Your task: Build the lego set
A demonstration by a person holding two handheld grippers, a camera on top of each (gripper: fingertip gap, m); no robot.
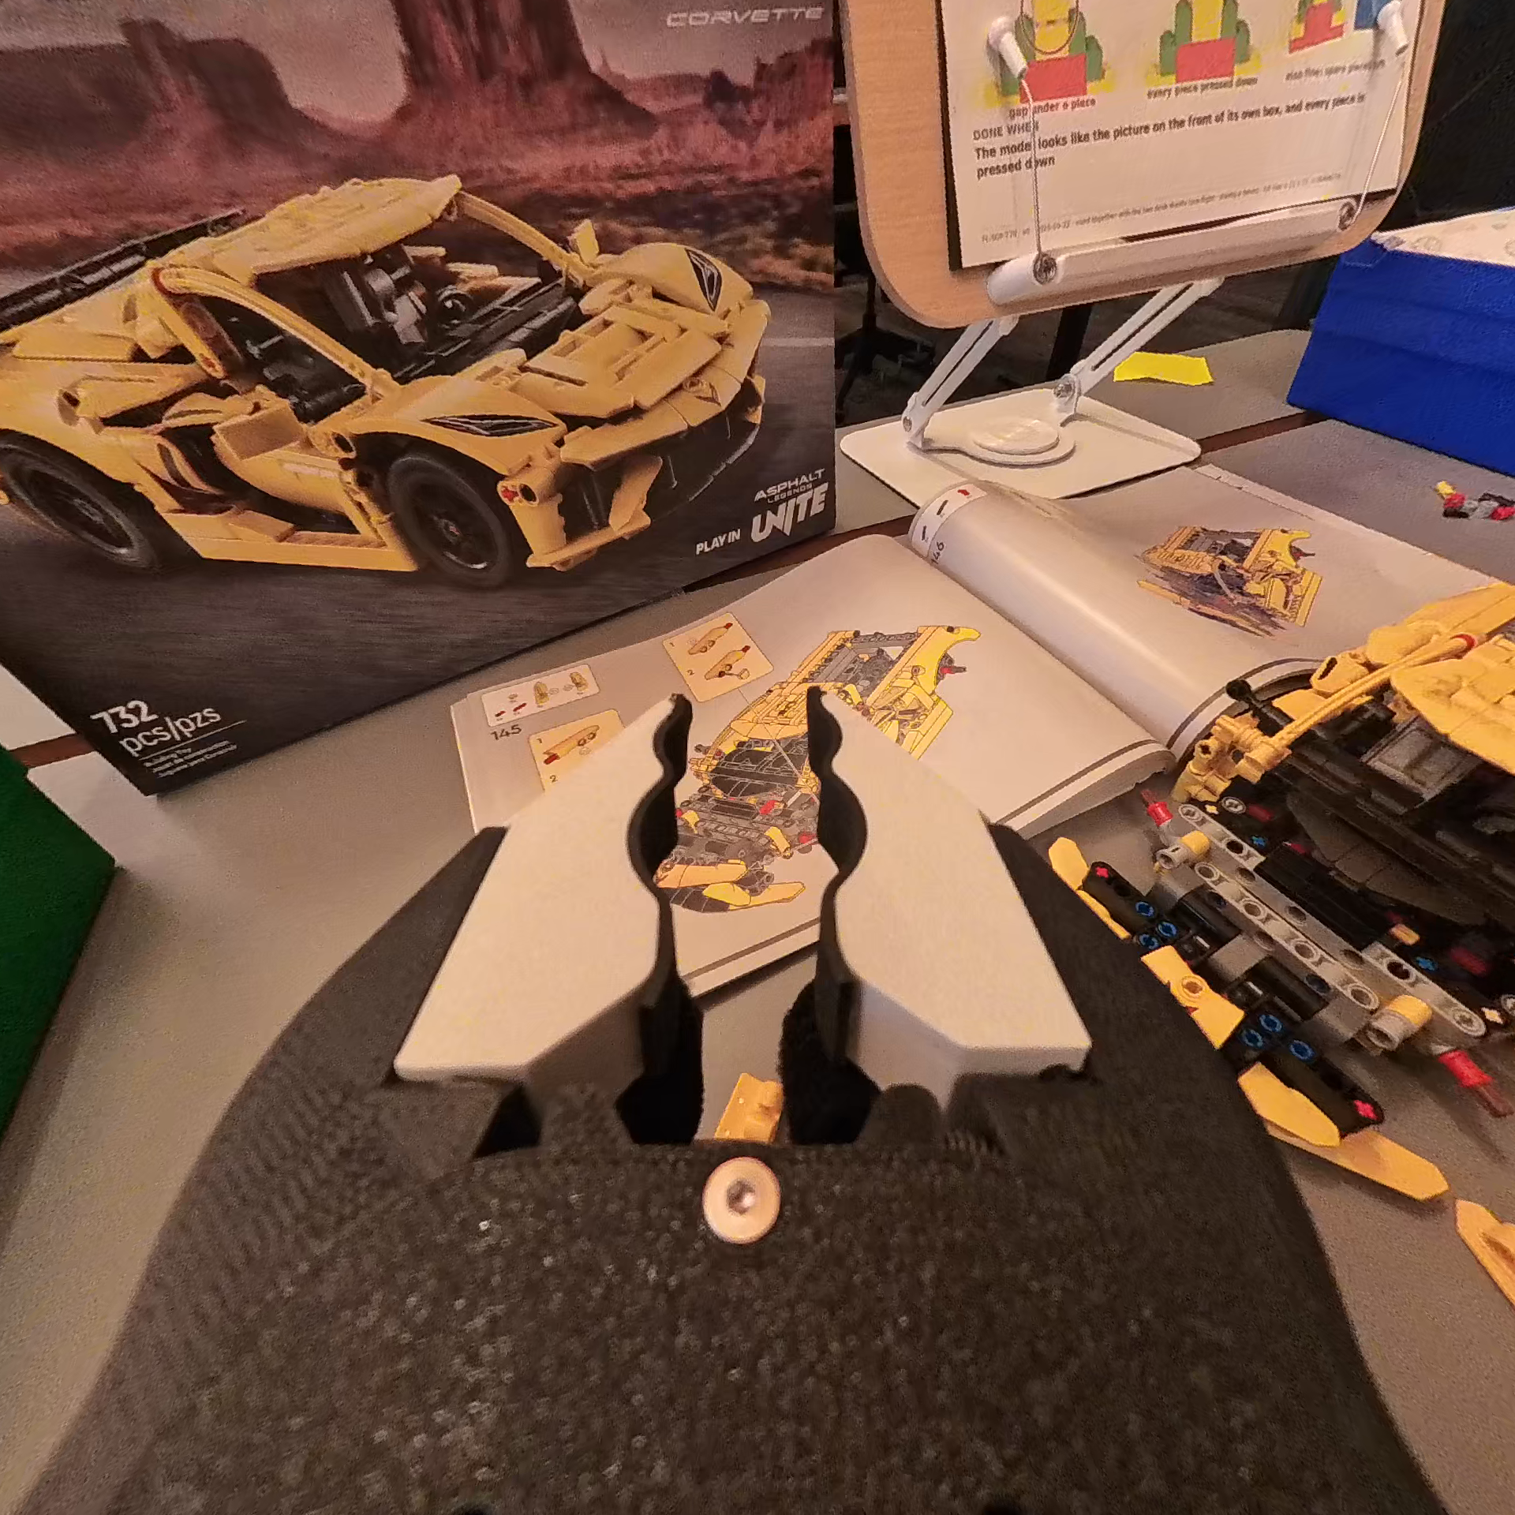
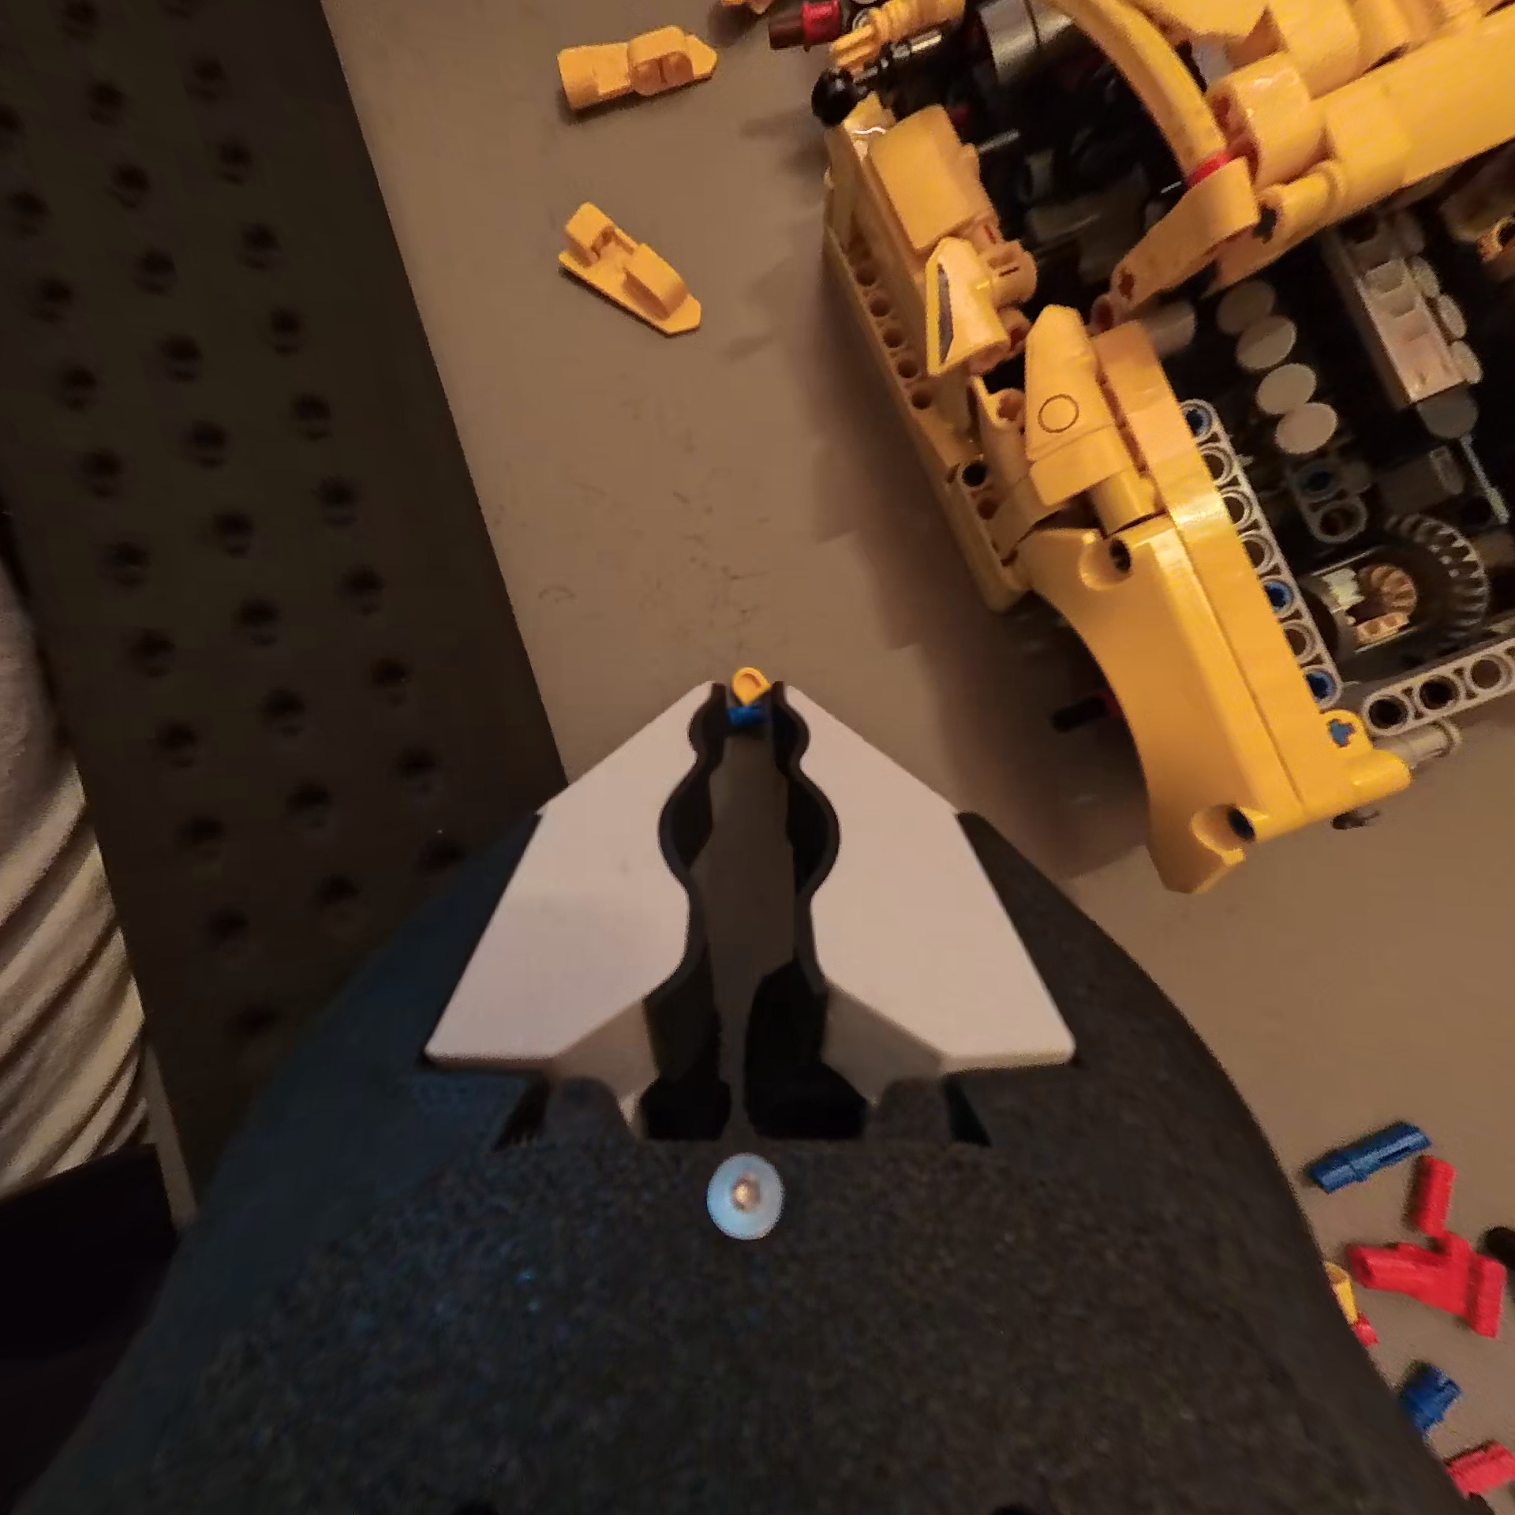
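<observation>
Left wrist view
Left gripper (image 1: 742, 713): fingers set at a medium gap, holding nothing; hovers above the open booklet (image 1: 820, 738).
Car (image 1: 1344, 861): part-built yellow and black model, lies at the table's right edge, just right of the booklet.
Box (image 1: 393, 369): stands upright toward the table's far left.
Stand (image 1: 1131, 164): holds a printed sheet, toward the far edge, behind the booklet.

Right wrist view
Right gripper (image 2: 748, 697): fingers nearly closed, pinching a small yellow part (image 2: 748, 682) with a blue pin (image 2: 744, 715) at the very tips.
Car (image 2: 1148, 459): on the table (image 2: 656, 492), ahead and right of the tips, well apart.
Panels (image 2: 631, 270): two loose yellow pieces, ahead and left.
Loose pins (image 2: 1426, 1262): red and blue, near right corner.

Handling (judgement)
Part: light, rigid, smooth; likely to twist or slip from a tip pinch. Hold by its flat sides.
Car: heavier; outer panels may pop off. Brace it by the grey beam frame.
</observation>
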